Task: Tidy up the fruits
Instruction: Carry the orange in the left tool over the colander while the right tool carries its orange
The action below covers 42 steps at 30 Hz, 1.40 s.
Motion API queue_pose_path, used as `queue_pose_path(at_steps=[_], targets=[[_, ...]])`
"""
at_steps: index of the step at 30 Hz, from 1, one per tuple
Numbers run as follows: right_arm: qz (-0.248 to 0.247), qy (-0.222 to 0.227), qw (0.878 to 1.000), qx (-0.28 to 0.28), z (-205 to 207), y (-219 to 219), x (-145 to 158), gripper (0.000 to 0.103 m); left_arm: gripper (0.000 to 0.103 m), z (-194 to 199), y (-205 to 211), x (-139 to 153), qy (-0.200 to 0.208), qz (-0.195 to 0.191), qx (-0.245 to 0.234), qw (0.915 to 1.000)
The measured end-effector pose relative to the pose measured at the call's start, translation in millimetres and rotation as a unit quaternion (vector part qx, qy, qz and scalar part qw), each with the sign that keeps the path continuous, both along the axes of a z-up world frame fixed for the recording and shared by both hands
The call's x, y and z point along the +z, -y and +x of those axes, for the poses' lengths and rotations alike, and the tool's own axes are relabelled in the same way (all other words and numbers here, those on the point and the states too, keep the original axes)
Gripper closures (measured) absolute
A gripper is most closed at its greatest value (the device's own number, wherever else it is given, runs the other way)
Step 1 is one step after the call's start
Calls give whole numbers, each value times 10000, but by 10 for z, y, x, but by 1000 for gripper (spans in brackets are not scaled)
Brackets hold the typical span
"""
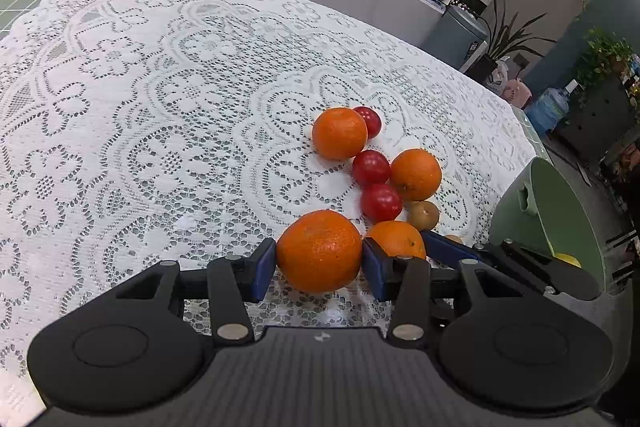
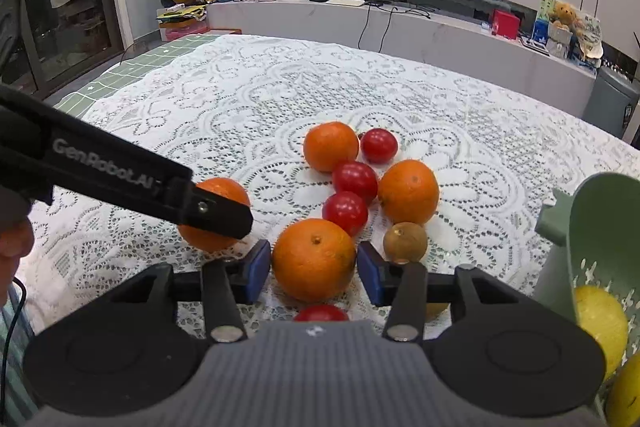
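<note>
Orange skin fills both gaps. My left tongs (image 1: 319,267) are clamped on the left orange (image 1: 320,251), both blue pads flat against its sides, low over the lace cloth (image 1: 160,107). My right tongs (image 2: 313,269) straddle the right orange (image 2: 314,259), which sits on the cloth. The pads are right at its skin, but I cannot tell whether they are pressing yet.

What matters for the next move is the green basket (image 2: 600,227). It stands at the table's right edge with yellow fruit (image 2: 600,319) already inside, so it lies to the right of both oranges. I judge my right hand to be the nearer one. The left hand would have to cross over the right to reach it. The oranges are round, so no axis needs lining up.

Both tongs point forward and tilt down toward the cloth, side by side. The other oranges, the red fruits and a brown kiwi (image 2: 405,241) lie just beyond them.
</note>
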State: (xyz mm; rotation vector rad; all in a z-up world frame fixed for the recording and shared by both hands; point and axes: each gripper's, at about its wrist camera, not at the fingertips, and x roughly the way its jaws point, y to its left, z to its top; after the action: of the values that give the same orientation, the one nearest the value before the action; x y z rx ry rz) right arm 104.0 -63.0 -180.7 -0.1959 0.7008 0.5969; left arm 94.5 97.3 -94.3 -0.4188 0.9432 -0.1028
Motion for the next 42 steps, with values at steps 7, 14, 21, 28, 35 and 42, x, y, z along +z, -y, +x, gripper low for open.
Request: queue_pose_path(at_steps=[7, 14, 21, 28, 35, 42], targets=[[-29, 16, 10000, 14, -11, -27, 31, 60, 51, -51, -6, 61, 47, 43, 29, 10000], [14, 379, 9992, 122, -184, 44, 281, 60, 51, -129, -6, 207, 221, 96, 62, 9997], [176, 619, 9979, -53, -381, 287, 533, 60, 51, -226, 115, 411, 501, 160, -70, 9986], [250, 836, 9958, -269, -585, 589, 712, 60, 51, -309, 399, 597, 753, 244, -456, 9958], [148, 994, 9937, -491, -736, 888, 796, 60, 51, -343, 739, 746, 950, 379, -885, 9908], [-47, 1134, 9904, -784, -800, 1224, 884, 60, 51, -273, 1118, 835, 988, 599, -1354, 9840]])
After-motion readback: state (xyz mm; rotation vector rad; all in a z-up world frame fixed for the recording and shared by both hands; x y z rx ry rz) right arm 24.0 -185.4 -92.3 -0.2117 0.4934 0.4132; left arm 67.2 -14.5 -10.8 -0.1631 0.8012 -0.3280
